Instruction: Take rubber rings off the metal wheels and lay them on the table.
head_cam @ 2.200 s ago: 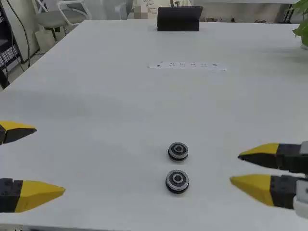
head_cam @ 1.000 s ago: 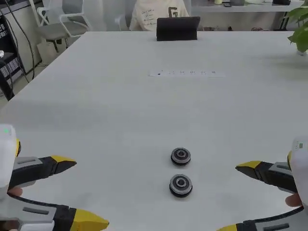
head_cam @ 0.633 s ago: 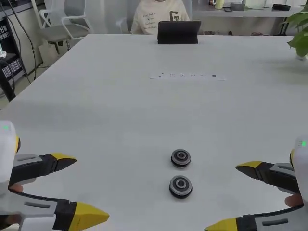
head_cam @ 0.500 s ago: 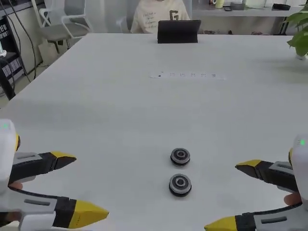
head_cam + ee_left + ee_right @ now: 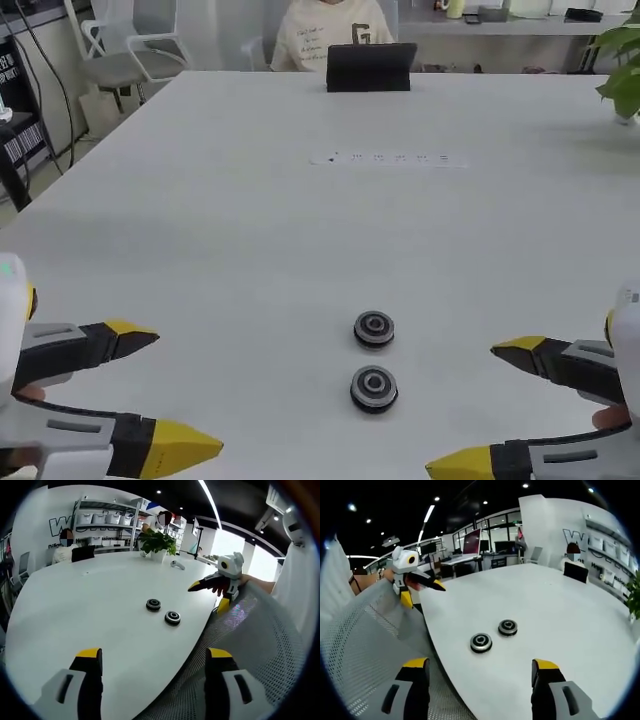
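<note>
Table: white (image 5: 250,230), smooth and matte, with a rounded front edge in the gripper views.
Left jaw shape: two long tapered black jaws with yellow pointed tips on a white body.
Left gripper: the left gripper (image 5: 188,388) hovers over the front left of the table. Its jaws are spread wide, hold nothing and touch nothing.
Wheels: two small round metal discs lie flat, each with a grey hub and a dark centre hole. The far wheel (image 5: 374,329) sits just behind the near wheel (image 5: 374,389), close together but apart. Both are near the front edge, between the grippers.
Rings: a black rubber ring (image 5: 354,391) runs around the near wheel's rim, and the far wheel carries the same dark band.
Power strip: a thin flat white power strip (image 5: 390,158) with a row of small sockets lies well beyond the wheels.
Dark screen: a black rectangular dark screen (image 5: 370,66) stands at the far edge.
Right jaw shape: matches the left pair.
Right gripper: the right gripper (image 5: 460,408) hovers at the front right, well apart from the wheels. Its jaws gape wide with nothing between them.
Plant: a green leafy plant (image 5: 622,70) at the far right.
</note>
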The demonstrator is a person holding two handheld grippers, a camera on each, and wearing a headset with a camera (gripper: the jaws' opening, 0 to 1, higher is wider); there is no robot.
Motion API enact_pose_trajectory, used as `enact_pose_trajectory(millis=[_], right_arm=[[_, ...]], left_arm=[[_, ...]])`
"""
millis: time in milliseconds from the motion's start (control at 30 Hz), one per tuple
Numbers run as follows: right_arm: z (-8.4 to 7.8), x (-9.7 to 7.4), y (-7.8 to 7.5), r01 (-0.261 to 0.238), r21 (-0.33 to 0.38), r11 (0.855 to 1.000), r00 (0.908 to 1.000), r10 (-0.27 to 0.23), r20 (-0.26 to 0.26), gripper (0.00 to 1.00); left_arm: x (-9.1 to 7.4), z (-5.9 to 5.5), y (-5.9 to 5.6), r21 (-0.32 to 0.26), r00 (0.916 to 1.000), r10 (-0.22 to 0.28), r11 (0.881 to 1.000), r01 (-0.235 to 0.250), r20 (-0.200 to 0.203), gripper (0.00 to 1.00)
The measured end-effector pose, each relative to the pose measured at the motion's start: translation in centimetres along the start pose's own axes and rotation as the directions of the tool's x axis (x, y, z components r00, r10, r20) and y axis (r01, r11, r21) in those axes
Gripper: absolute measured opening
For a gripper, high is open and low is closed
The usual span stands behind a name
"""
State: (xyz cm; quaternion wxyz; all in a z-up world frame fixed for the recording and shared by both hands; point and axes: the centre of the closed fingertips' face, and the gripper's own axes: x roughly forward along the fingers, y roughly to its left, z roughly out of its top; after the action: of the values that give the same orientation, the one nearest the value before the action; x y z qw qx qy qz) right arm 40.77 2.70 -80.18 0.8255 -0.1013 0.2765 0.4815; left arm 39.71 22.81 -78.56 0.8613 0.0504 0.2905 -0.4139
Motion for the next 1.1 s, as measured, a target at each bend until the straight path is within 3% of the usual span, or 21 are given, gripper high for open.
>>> enact_pose_trajectory(millis=[100,233,433,533,600,767,1100], right_arm=[[-0.1,0.0,0.1,-0.003,0.0,1.0,1.0,0.003,-0.003,0.82],[0.0,0.0,0.0,-0.004,-0.001,1.0,1.0,0.004,0.0,0.79],[0.4,-0.2,-0.1,-0.003,0.003,1.0,0.9999,0.003,0.015,0.76],[0.5,-0.3,-0.1,-0.003,-0.009,1.0,0.9999,0.003,0.011,0.75],[0.5,-0.3,0.0,-0.012,-0.017,1.0,0.9999,0.012,0.003,0.73],[1.3,-0.8,-0.2,-0.011,-0.048,0.999,0.9999,0.011,0.002,0.71],[5.1,-1.3,-1.0,-0.009,-0.11,0.994,0.9994,0.013,0.033,0.66]], left_arm=[[0.2,-0.4,-0.5,0.057,0.999,-0.021,0.998,0.023,-0.041,0.81],[0.4,0.3,-1.5,0.066,0.9973,-0.072,0.995,0.073,-0.014,0.8],[0.2,0.5,-1.6,0.122,0.9966,-0.072,0.99,0.076,-0.042,0.77],[0.1,1.1,-2.0,0.13,0.9949,-0.094,0.987,0.098,-0.037,0.77],[0.0,1.7,-2.5,0.14,0.9925,-0.118,0.983,0.121,-0.034,0.77],[-0.1,3.5,-2.6,0.194,0.992,-0.122,0.973,0.126,-0.033,0.78],[1.2,8.4,-3.1,0.286,0.9895,-0.142,0.95,0.128,0.027,0.78]])
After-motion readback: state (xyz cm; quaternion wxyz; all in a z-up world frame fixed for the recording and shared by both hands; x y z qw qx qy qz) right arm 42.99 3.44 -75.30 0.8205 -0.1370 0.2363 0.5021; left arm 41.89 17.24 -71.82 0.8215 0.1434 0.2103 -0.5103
